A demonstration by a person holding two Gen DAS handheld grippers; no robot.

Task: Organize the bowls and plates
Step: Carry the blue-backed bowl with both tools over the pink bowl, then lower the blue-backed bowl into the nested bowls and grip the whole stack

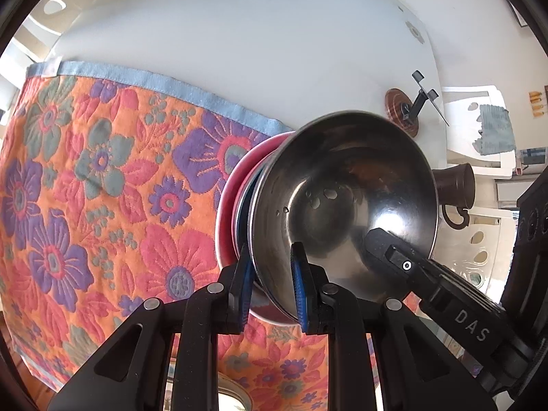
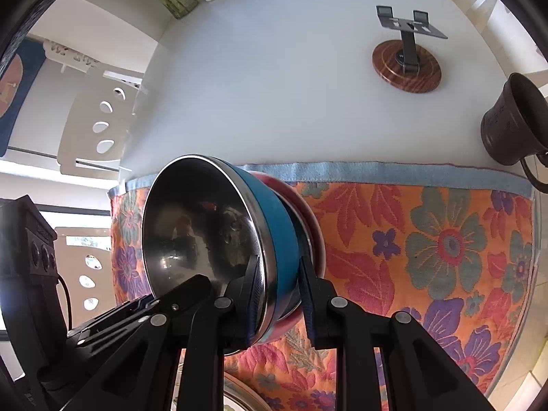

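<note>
The left gripper (image 1: 272, 286) is biting the rim of the steel bowl (image 1: 342, 212). One finger is sitting outside the stack and the other is sitting inside the bowl, so the jaws are closed on the rim with only the thin wall between them. Behind the steel bowl a blue bowl (image 2: 274, 226) is nesting, and behind that a pink bowl (image 1: 227, 212) is nesting too, though only its edge is showing, so it may be a plate.

The whole stack is tipping on its side. In the left wrist view its open mouth is facing toward the right, and its bottom is pointing toward the left edge of the flowery cloth (image 1: 85, 178). The cloth is lying on the white table (image 1: 239, 51), and the stack is hanging over the cloth near its blue far edge.

The right gripper (image 2: 282, 299) is biting the same stack from the other side. One finger is pressing inside the steel bowl and the other is pressing against the outside of the stack, so these jaws are closed too.

Both grippers are about equally near, each holding the near part of the rim. I think the next move needs both to turn together so the mouth faces up.

Farther right, a dark mug (image 2: 510, 120) and a small stand (image 2: 407, 51) are sitting on the bare table, well apart from the stack.
</note>
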